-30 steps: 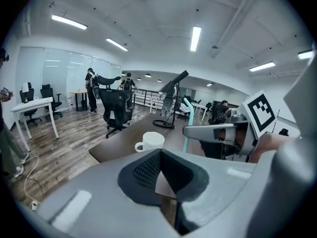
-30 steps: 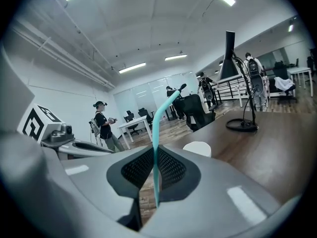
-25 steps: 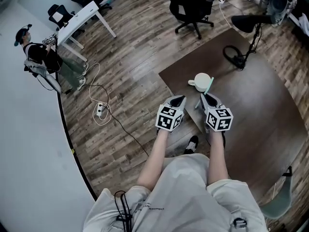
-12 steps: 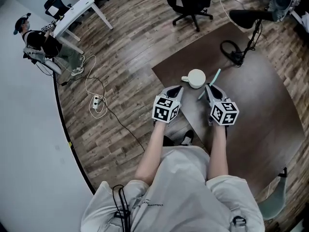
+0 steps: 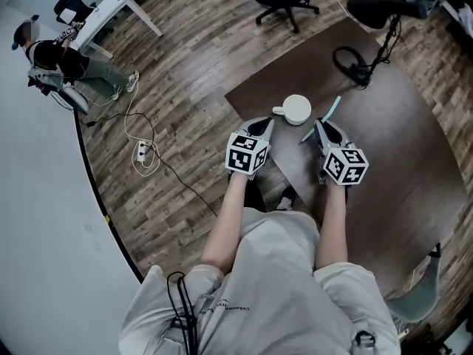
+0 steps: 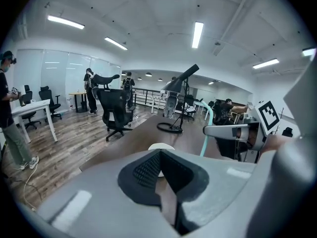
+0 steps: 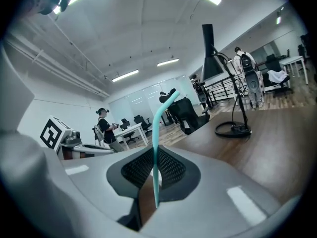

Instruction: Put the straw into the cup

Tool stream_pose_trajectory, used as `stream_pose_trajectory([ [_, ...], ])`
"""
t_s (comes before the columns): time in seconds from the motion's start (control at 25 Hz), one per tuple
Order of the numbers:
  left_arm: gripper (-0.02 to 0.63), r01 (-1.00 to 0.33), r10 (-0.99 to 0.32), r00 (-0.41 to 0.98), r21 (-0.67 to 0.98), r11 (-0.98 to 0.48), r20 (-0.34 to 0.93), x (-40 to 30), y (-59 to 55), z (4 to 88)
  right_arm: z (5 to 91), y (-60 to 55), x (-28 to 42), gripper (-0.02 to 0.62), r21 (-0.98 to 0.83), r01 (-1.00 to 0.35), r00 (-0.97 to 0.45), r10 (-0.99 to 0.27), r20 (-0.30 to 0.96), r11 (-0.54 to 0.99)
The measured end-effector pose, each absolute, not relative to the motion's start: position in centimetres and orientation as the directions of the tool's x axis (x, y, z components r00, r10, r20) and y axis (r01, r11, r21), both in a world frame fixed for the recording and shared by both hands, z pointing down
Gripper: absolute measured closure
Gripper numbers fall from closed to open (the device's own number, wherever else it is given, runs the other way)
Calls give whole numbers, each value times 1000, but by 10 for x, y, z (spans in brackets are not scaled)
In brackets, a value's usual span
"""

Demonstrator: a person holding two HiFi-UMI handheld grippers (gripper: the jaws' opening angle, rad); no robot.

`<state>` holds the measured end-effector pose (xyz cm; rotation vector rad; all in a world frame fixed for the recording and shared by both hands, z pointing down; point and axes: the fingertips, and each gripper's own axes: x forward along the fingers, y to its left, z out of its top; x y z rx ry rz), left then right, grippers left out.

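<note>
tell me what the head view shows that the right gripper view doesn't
Only the head view: the round white cup plainly, standing on the dark brown table, with the thin teal straw beside it, not in it; also the white power strip on the wood floor. Only the right gripper view: the jaws of the right gripper shut on the straw's lower part, and the ceiling strip lights. Both: the straw, the black floor lamp, and the person standing by the white desk.
</note>
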<state>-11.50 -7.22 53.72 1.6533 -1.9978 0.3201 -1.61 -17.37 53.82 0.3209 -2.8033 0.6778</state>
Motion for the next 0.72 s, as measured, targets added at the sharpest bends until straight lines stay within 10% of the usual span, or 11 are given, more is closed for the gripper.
stream_pose_trajectory([
  [0.72,606,-982,-838,133,182,-42,528,-162,-162,540,538,-232,6,546,-401,-572,-819,-475,323,715],
])
